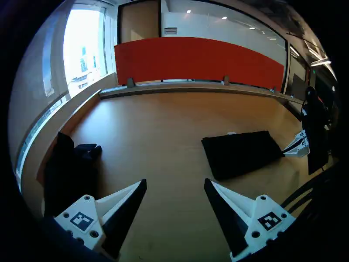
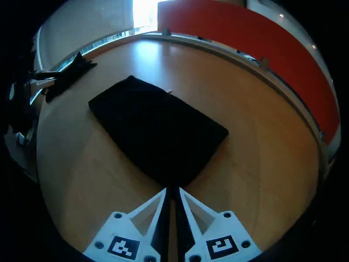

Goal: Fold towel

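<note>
Right, black towel (image 2: 157, 131) lying flat out on the desk (image 2: 261, 153); right gripper (image 2: 173, 192) clenched, tips at the towel's near edge, pinching cloth or not, cannot tell; left gripper (image 1: 175, 185) released, fingers spread wide over bare wood, well apart from the towel; another dark cloth (image 1: 72, 166) heaped near the desk's edge; red panel (image 1: 196, 59) standing behind.
</note>
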`<state>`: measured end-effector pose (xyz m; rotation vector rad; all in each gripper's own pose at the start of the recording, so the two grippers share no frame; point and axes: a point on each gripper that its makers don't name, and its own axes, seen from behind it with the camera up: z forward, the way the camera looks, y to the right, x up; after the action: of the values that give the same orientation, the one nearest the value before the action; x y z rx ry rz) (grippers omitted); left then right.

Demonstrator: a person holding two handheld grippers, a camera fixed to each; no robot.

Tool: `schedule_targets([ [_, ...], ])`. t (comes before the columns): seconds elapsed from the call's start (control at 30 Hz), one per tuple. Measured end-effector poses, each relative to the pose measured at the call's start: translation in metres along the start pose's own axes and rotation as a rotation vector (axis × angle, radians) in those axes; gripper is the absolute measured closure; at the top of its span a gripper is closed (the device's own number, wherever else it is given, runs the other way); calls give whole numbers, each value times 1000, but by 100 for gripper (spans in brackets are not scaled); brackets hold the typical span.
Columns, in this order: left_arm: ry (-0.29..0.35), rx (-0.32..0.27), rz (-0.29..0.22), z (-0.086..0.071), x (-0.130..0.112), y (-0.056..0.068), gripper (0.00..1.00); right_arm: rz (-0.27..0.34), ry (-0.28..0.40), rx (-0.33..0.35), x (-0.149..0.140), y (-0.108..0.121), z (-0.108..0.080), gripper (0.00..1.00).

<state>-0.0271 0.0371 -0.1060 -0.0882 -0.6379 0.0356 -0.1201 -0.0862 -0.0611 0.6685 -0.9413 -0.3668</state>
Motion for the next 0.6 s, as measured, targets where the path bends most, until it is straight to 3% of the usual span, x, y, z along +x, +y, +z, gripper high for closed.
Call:
schedule_targets([
  [0.4, 2, -10, 4, 0, 0, 2, 2, 49, -7, 6, -3, -8, 0, 95],
  [0.6, 4, -11, 1, -1, 0, 1, 2, 66, 27, -3, 6, -9, -6, 95],
])
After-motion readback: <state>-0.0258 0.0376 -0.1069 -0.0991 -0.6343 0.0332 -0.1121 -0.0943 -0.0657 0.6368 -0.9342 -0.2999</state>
